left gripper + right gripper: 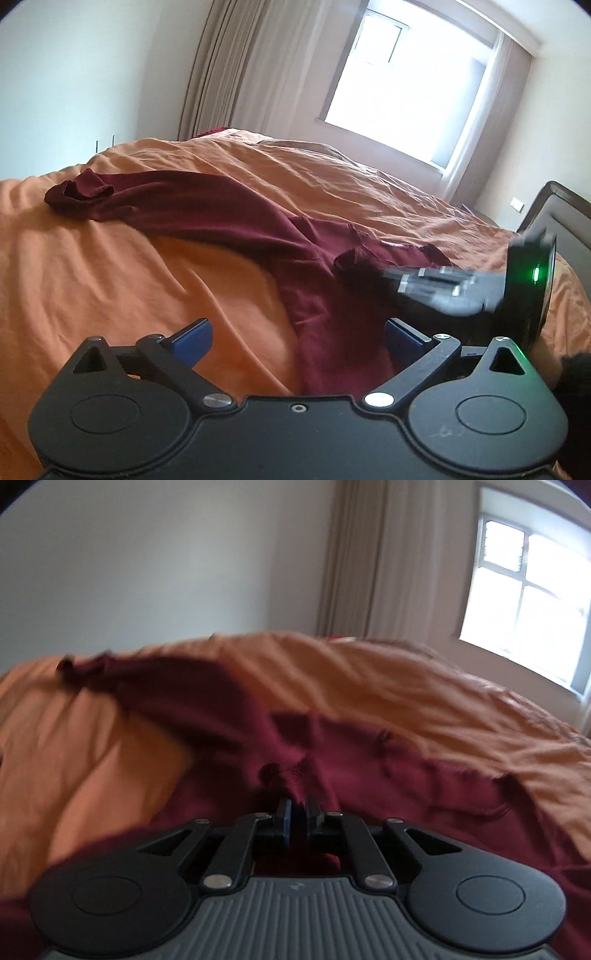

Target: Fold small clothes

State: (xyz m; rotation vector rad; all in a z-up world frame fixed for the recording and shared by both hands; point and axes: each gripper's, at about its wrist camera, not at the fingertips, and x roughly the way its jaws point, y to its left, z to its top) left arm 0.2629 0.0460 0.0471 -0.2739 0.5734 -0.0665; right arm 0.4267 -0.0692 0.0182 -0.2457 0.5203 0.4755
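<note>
Left gripper [297,341] spread open over a dark red garment [207,206]; right gripper [297,805] pinches its cloth; still unfolded on the orange bed [92,295]

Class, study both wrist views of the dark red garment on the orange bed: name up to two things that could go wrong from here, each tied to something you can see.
1. The right gripper is shut on only a small pinch of the maroon garment; a pull might slip it free.
2. The left gripper is open with cloth between its fingers, holding nothing, so the bunched far sleeve may drag and crease on the orange bedcover.
</note>
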